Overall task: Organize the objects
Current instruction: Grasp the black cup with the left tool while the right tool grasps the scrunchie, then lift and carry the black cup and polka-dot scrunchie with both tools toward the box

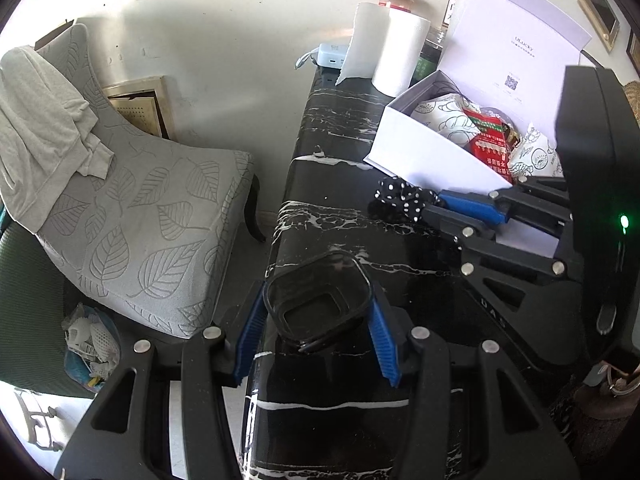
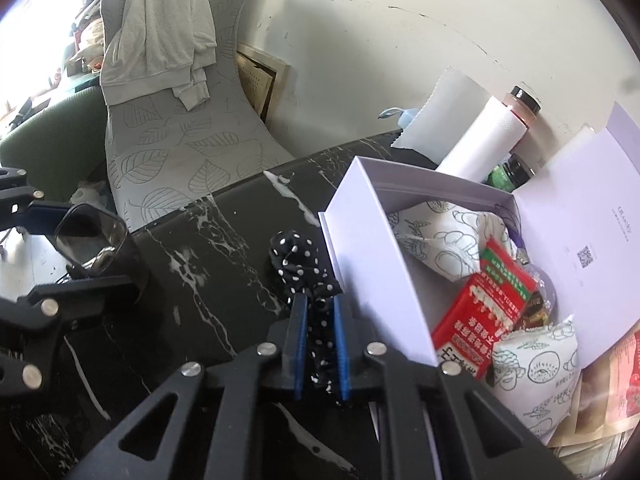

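Right gripper [image 2: 320, 300] pinches polka-dot cloth [image 2: 298, 262] beside box [image 2: 360, 248], likely to drop inside. Left gripper [image 1: 316, 316] clamps black container [image 1: 318, 300] steady on table [image 1: 332, 168].

Quick count of what's on the black marble bench [image 1: 320, 184]: one open white box [image 2: 372, 240] at the far right corner, with two white doodle-print pouches [image 2: 536, 364] and one red packet [image 2: 476, 316] inside it. One polka-dot scrunchie [image 2: 304, 264] just beside the box's left wall. One clear square container [image 1: 320, 300] at the bench's left edge. One paper towel roll [image 1: 400, 52] and two dark-lidded jars [image 2: 524, 102] along the back edge.
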`<state>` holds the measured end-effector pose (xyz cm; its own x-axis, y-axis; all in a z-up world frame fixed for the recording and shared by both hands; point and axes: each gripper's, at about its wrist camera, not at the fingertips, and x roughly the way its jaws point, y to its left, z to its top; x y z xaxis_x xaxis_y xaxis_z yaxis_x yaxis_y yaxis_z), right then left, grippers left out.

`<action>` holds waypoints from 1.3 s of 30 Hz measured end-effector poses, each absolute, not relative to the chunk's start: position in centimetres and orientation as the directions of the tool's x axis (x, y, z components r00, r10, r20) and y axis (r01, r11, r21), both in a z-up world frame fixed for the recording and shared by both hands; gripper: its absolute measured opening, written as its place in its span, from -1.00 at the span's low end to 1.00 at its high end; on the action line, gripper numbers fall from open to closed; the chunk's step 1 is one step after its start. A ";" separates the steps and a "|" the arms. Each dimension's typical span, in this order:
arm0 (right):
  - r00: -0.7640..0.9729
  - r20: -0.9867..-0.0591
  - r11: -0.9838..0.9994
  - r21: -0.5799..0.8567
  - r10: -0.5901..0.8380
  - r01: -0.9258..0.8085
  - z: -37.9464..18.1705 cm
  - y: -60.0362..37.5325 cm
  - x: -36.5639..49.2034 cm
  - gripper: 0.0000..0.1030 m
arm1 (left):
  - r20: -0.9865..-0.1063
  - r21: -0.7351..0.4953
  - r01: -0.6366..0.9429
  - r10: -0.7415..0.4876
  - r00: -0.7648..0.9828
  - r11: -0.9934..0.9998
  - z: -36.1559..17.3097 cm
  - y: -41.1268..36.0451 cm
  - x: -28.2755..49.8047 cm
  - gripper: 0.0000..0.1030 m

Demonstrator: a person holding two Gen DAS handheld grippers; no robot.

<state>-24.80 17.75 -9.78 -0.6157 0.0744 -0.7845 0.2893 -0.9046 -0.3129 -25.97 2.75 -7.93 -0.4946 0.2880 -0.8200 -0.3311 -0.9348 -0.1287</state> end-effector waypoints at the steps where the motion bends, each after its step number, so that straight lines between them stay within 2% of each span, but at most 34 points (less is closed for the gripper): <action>1: -0.616 -0.784 -0.906 -0.311 0.073 0.289 -9.8 17.9 -24.7 -0.78 | -0.819 -0.132 -0.332 0.291 -0.494 -0.934 -7.9 2.8 -26.0 -0.09; 17: -0.530 -0.848 -0.921 -0.202 -0.007 0.335 -9.0 20.6 -19.6 -0.80 | -0.818 -0.148 -0.395 0.337 -0.466 -0.907 -8.1 5.8 -23.9 -0.09; 39: -0.477 -0.875 -0.937 -0.094 -0.082 0.335 -8.4 24.3 -7.9 -0.80 | -0.843 -0.128 -0.441 0.332 -0.423 -0.888 -7.6 10.7 -12.2 -0.09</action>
<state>-7.93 24.30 -8.42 -0.4767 -0.0824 -0.8752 0.3353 -0.9374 -0.0944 -12.22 10.66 -7.63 -0.4232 0.3318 -0.8431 -0.4409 -0.8883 -0.1283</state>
